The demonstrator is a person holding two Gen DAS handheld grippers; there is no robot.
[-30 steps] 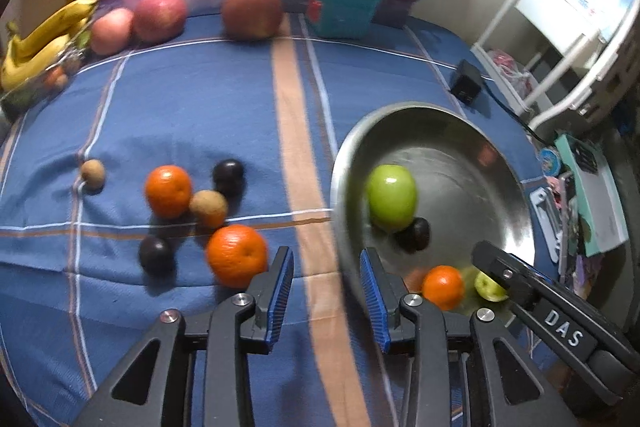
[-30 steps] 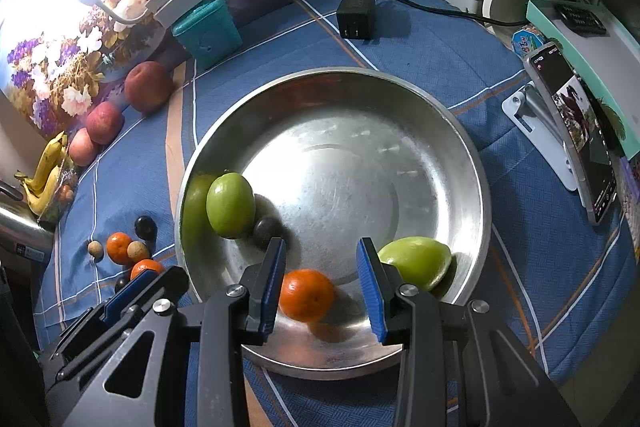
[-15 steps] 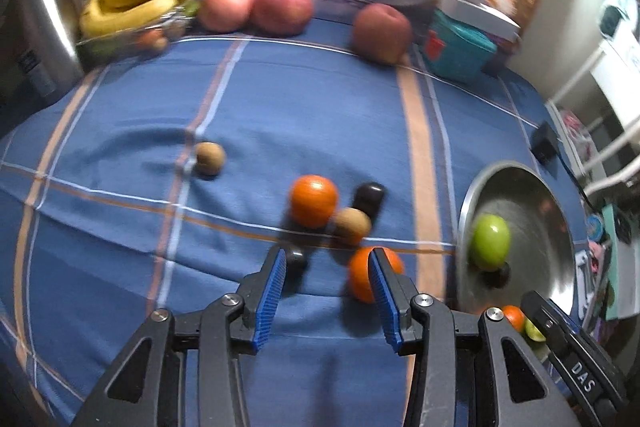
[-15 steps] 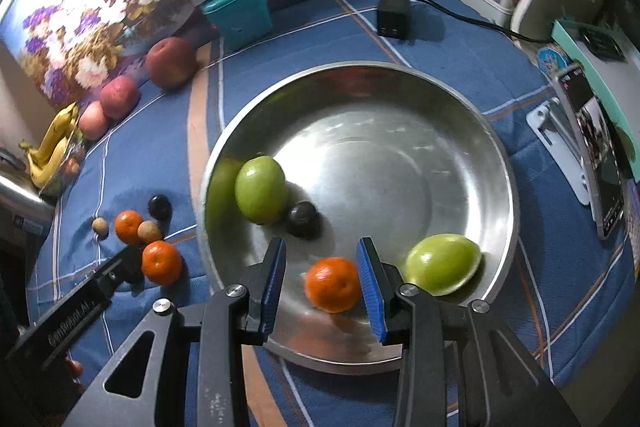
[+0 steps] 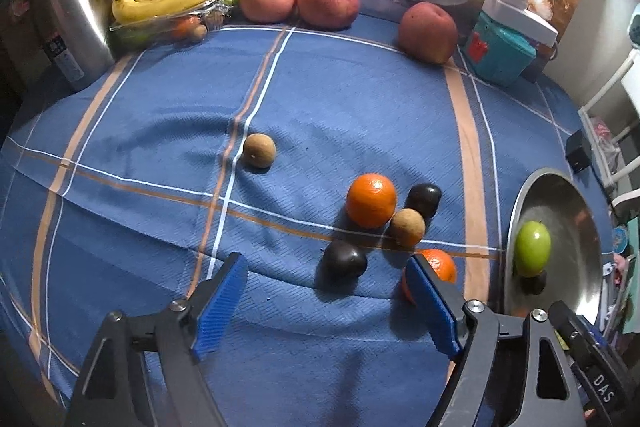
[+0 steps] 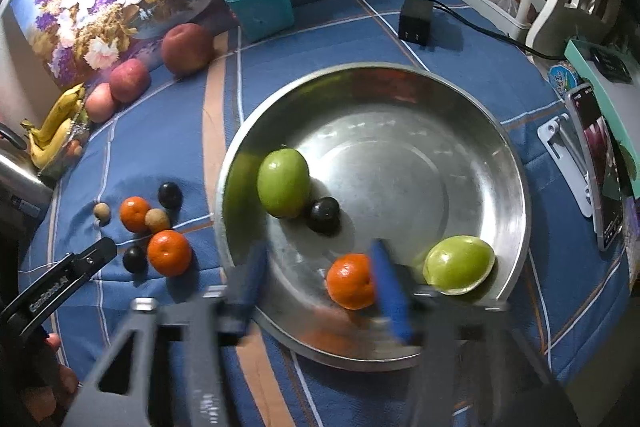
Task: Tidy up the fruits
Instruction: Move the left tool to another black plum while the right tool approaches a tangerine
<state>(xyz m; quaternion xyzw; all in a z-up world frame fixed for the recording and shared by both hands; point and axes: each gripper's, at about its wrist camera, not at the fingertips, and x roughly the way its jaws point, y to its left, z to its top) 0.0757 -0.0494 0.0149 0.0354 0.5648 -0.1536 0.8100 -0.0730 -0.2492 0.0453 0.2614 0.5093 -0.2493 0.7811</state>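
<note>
Fruits are split: some in the metal bowl (image 6: 516,187), six loose on the blue surface (image 5: 320,99). Our right gripper (image 6: 320,287) has just been opening its jaws, the orange (image 6: 350,281) lying free between them. Our left gripper (image 5: 328,301), jaws just spread and empty, needs to drop around the dark plum (image 5: 344,259).

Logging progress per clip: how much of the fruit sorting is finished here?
Done: four fruits lie in the metal bowl, including the orange between the right tongs, which have just been opening. In hand: the left tongs, just opening, empty, near a dark plum. Left: six small fruits on the cloth.
</note>
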